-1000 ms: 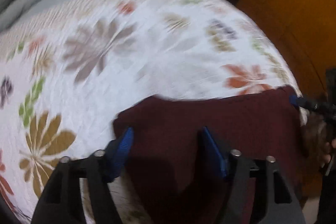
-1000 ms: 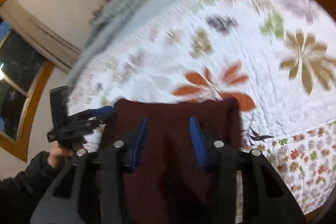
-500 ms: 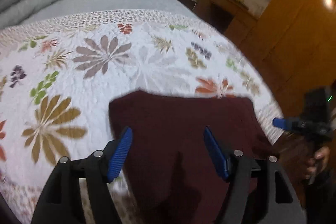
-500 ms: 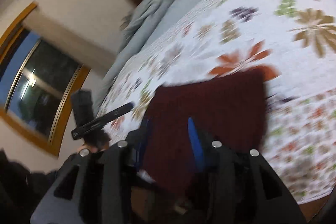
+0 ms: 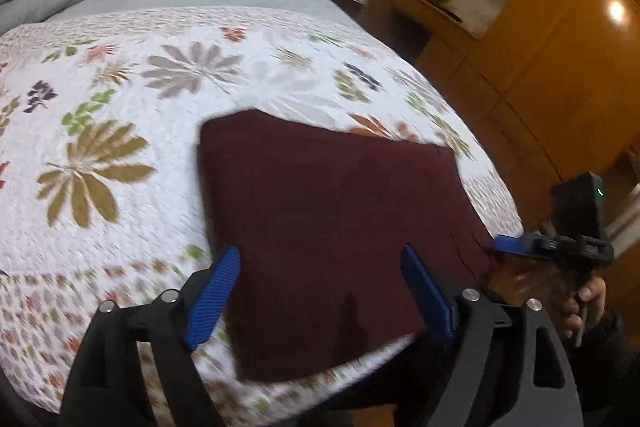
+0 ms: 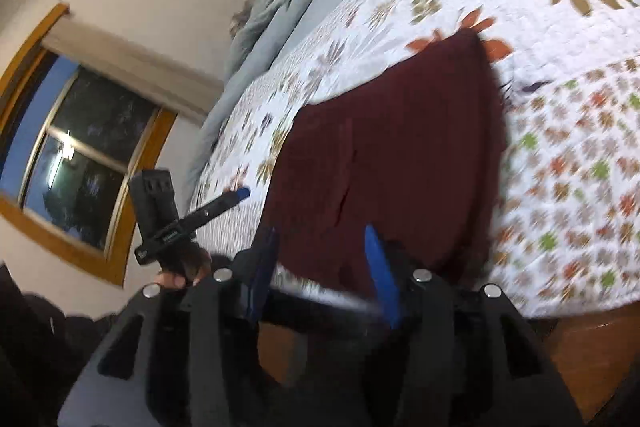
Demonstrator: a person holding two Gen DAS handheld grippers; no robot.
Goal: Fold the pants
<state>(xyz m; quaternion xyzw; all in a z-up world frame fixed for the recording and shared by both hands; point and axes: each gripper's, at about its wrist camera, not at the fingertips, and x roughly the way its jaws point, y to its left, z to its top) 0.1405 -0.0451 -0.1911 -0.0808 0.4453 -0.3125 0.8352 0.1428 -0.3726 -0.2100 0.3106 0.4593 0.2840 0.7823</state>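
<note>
The pants (image 5: 336, 223) lie as a flat dark red block near the foot edge of the bed (image 5: 120, 267), on the flower quilt (image 5: 248, 75). They look folded up small already, so I think the job is about done, maybe just a last look or a pat flat.

Left claw (image 5: 320, 291) is wide open w/ nothing in it, up above the near edge of the pants, not touching. Right claw (image 6: 320, 267) is open too & empty, off the bed edge by the pants' side; from the left view it shows past the right corner (image 5: 520, 245).

Next move, if any: press down any bump, or just pull both claws away.

Vs 1 s ago: both claws were low over the cloth, the right tip right at the pants corner. Now both have backed off & risen, more room shows, and the pants look the same shape.
</note>
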